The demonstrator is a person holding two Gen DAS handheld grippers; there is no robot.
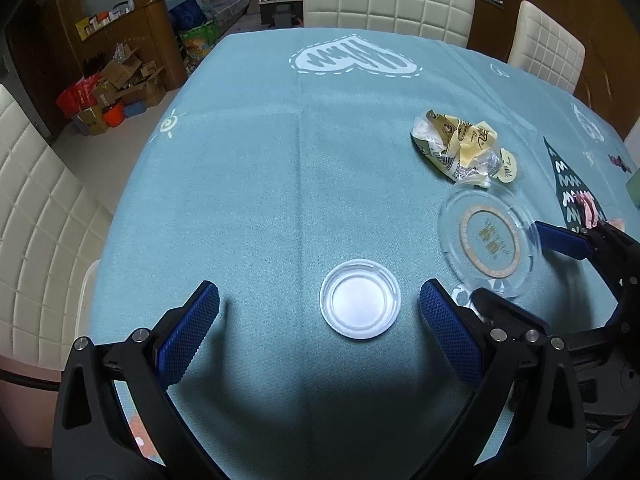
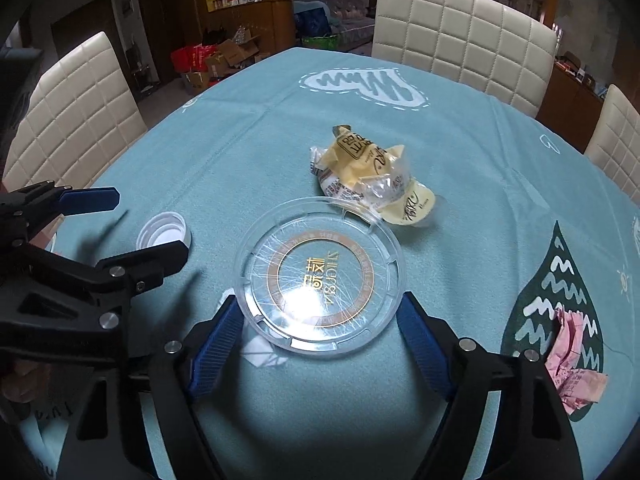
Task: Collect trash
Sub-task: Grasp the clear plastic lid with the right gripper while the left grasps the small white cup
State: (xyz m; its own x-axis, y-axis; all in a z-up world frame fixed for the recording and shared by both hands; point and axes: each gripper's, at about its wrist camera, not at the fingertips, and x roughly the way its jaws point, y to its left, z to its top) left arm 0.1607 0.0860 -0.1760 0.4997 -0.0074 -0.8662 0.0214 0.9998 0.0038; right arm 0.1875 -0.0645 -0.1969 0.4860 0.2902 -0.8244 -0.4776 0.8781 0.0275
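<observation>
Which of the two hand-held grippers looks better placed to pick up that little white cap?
The left hand-held gripper. Its open blue fingers already sit on either side of the white cap, which lies centred between them. The right hand-held gripper is lined up on the clear round lid instead.

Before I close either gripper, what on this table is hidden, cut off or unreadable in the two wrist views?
- Small white scrap: right wrist view, partly under the clear lid and behind the right gripper finger; what it is can't be told.
- Pink crumpled paper: its print is too small; in the left wrist view the right gripper mostly hides it.
- White cap: right wrist view, near edge covered by the left gripper.
- Yellow wrapper contents: unclear.
</observation>
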